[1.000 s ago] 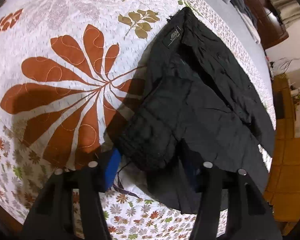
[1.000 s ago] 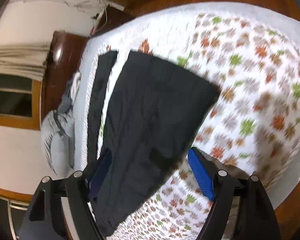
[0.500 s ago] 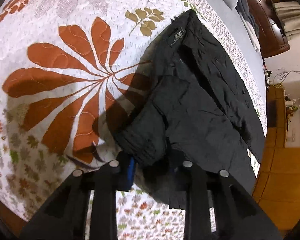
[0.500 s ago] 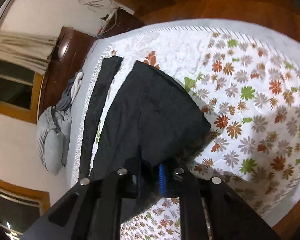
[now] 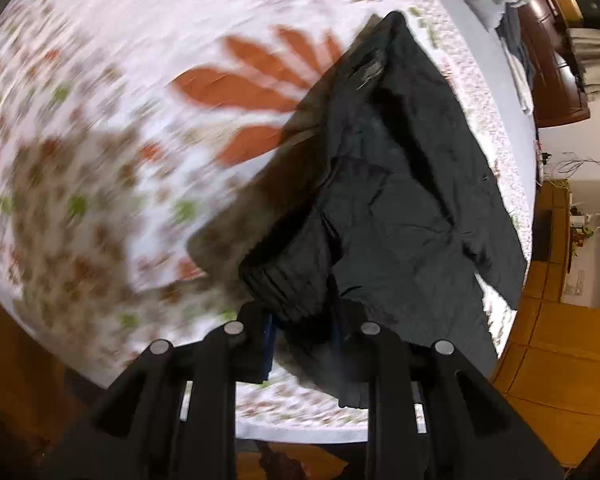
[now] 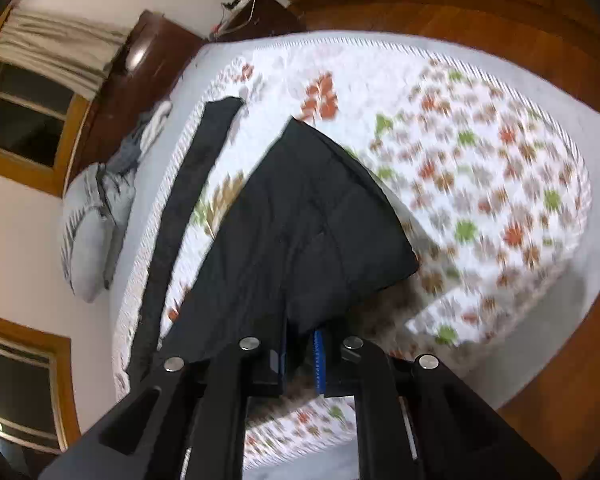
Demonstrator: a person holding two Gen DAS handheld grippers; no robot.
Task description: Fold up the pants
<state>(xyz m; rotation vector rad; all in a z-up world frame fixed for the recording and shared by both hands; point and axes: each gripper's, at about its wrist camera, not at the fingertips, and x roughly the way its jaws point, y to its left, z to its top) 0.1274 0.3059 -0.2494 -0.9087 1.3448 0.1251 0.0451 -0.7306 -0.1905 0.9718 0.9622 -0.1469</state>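
Black pants [image 5: 400, 200] are lying partly on the floral bed quilt [image 5: 100, 120], their near edge lifted off it. I am clamping the left tool [image 5: 300, 328] on the gathered waistband and the right tool [image 6: 300, 356] on another edge.

Pants [image 5: 400, 200] — black matt cloth, thin and creased, with a ribbed gathered hem bunched right at the left gripper [image 5: 304, 328], whose frame looks matt black plastic with small shiny metal bolt heads. Ahead of the right gripper [image 6: 300, 354] — same matt plastic, blue ridged pad [image 6: 319, 360] — the bedspread [image 6: 480, 152] is quilted printed cloth, stitched and soft-looking. Beyond the bed the floor [image 6: 480, 4] is polished wood, and the dark headboard [image 6: 140, 64] is glossy wood with a glare spot.
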